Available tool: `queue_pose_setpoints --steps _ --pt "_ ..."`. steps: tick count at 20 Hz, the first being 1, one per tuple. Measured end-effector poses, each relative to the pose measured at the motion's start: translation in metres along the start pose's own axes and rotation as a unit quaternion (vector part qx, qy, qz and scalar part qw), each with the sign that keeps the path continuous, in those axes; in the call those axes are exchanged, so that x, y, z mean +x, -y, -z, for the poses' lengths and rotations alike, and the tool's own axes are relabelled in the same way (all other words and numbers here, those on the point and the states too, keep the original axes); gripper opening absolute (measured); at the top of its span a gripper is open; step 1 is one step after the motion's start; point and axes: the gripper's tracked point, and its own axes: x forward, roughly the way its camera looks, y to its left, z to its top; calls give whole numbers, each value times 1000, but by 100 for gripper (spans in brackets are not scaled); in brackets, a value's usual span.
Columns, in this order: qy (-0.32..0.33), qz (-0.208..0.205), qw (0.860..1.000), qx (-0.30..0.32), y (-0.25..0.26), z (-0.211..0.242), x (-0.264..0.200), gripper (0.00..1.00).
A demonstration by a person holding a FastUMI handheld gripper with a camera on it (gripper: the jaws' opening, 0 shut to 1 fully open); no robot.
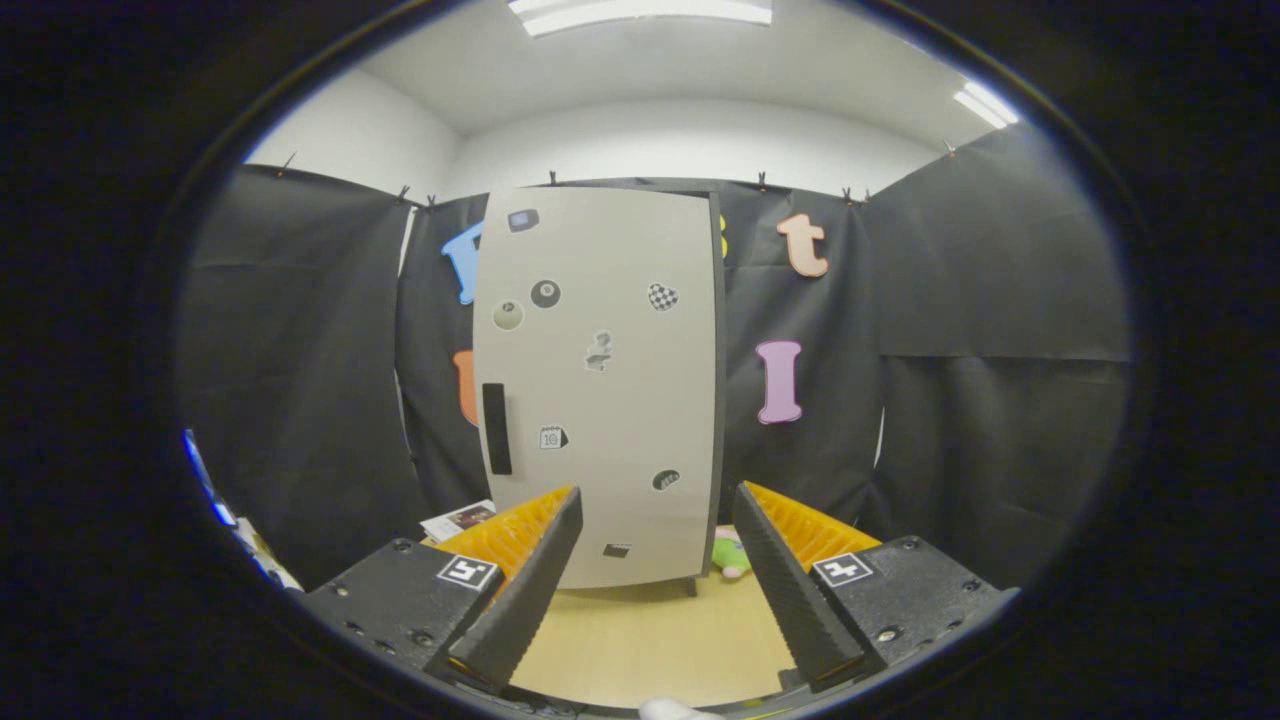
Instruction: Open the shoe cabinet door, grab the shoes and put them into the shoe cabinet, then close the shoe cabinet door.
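The shoe cabinet [600, 390] stands upright on the wooden table, beyond my fingers. Its pale door carries several small stickers and is closed, with a dark vertical handle [496, 428] near its left edge. My gripper [657, 520] is open, its two fingers spread wide with nothing between them, and it points at the lower part of the door. A small green and pink object [732, 556], perhaps a shoe, peeks out from behind the cabinet's lower right corner, just beyond the right finger.
The light wooden table top [650, 640] runs from the fingers to the cabinet's foot. A printed paper [458, 520] lies on the table left of the cabinet. Black cloth walls close in behind and on both sides.
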Motion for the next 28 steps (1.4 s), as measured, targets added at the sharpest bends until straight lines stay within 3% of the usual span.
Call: queue_pose_setpoints --steps 28 --pt "-17 -2 1000 -2 0 12 6 99"
